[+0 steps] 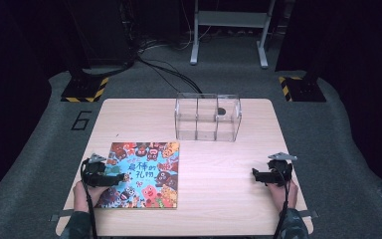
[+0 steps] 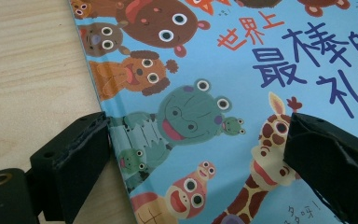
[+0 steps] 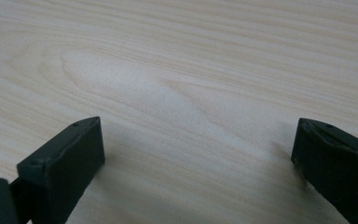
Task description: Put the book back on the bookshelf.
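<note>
While the left gripper (image 2: 196, 154) sits low over the book (image 1: 145, 174), its jaws stand wide and straddle the book's left edge: one jaw on bare table (image 1: 229, 189) just outside the edge, the other over the cover, nothing held. The book lies flat, closed, on the table's near-left part, cover up, left edge running roughly away from the person. So the book is right under the left gripper (image 1: 99, 172) and well apart from the right one; left is clearly the nearer. My read: any grasp turns on that left edge, which lies flush on the wood, so a jaw would need to get under it. Mid-table at the far edge stands a clear box (image 1: 208, 117) with several compartments; one small dark item in a rear right compartment, the rest look empty. The right gripper (image 1: 267, 175) hovers over bare wood near the right edge, jaws wide (image 3: 196, 154), holding nothing.
</note>
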`<state>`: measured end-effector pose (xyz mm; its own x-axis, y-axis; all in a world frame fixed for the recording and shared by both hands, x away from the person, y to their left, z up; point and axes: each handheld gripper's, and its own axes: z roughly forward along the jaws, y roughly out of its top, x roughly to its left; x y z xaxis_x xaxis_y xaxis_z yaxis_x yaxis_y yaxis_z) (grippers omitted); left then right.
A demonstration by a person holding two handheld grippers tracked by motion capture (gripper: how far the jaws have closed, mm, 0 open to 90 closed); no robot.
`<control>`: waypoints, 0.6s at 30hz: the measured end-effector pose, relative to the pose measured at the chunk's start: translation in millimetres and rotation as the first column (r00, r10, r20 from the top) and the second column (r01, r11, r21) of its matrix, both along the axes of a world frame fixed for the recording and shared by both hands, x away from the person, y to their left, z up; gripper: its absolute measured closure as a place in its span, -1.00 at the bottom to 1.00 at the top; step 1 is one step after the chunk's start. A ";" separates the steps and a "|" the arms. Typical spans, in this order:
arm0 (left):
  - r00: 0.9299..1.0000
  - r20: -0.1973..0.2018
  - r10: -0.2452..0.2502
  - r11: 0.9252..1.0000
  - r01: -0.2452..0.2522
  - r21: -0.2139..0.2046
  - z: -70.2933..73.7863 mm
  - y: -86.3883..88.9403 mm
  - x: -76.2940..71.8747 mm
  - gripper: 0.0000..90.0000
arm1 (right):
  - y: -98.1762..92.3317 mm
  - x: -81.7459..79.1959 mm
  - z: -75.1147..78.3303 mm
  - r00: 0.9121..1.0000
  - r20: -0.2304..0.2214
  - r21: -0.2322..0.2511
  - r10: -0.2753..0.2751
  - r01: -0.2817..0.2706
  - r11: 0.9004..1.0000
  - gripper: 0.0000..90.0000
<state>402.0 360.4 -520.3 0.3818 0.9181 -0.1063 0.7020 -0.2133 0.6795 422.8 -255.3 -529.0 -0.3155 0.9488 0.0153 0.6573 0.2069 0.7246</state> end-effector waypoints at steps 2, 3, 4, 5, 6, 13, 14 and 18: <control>1.000 0.003 0.001 1.000 -0.001 0.001 -0.3 -0.4 -0.6 -0.85 | 0.5 -0.5 0.2 1.000 -0.003 0.001 -0.007 0.007 1.000 -0.95; 1.000 -0.013 -0.005 1.000 0.005 0.005 1.0 -0.6 -1.2 -0.85 | 0.5 -0.6 0.4 1.000 -0.005 -0.002 -0.007 0.007 1.000 -0.95; 1.000 0.004 0.005 1.000 -0.005 0.000 -0.4 -2.6 -1.6 -0.85 | 0.5 -0.6 0.4 1.000 -0.006 -0.002 -0.007 0.007 1.000 -0.95; 1.000 0.004 0.005 1.000 -0.005 0.000 -0.4 -2.6 -1.6 -0.85 | 0.5 -0.6 0.4 1.000 -0.006 -0.002 -0.007 0.007 1.000 -0.95; 1.000 -0.010 -0.005 1.000 0.005 0.004 0.7 -2.6 -2.0 -0.85 | 0.5 -0.6 0.4 1.000 -0.006 -0.002 -0.007 0.007 1.000 -0.95; 1.000 0.007 0.011 1.000 -0.012 0.000 -0.6 -9.7 -4.5 -0.85 | -0.7 -0.8 0.5 1.000 0.004 -0.013 0.009 -0.008 1.000 -0.88; 1.000 0.006 0.011 1.000 -0.011 -0.002 -0.7 -11.3 -4.9 -0.85 | -1.0 -1.1 0.6 1.000 0.012 -0.012 0.015 -0.015 1.000 -0.85; 1.000 0.013 0.013 1.000 -0.013 -0.001 -1.1 -14.2 -6.2 -0.86 | 0.4 -0.9 0.6 1.000 0.012 -0.002 0.005 -0.005 1.000 -0.84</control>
<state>395.8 346.3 -521.4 0.3714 0.9228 -0.1026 0.6959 -0.2035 0.6887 422.0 -254.8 -528.4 -0.3208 0.9471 0.0099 0.6473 0.2116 0.7323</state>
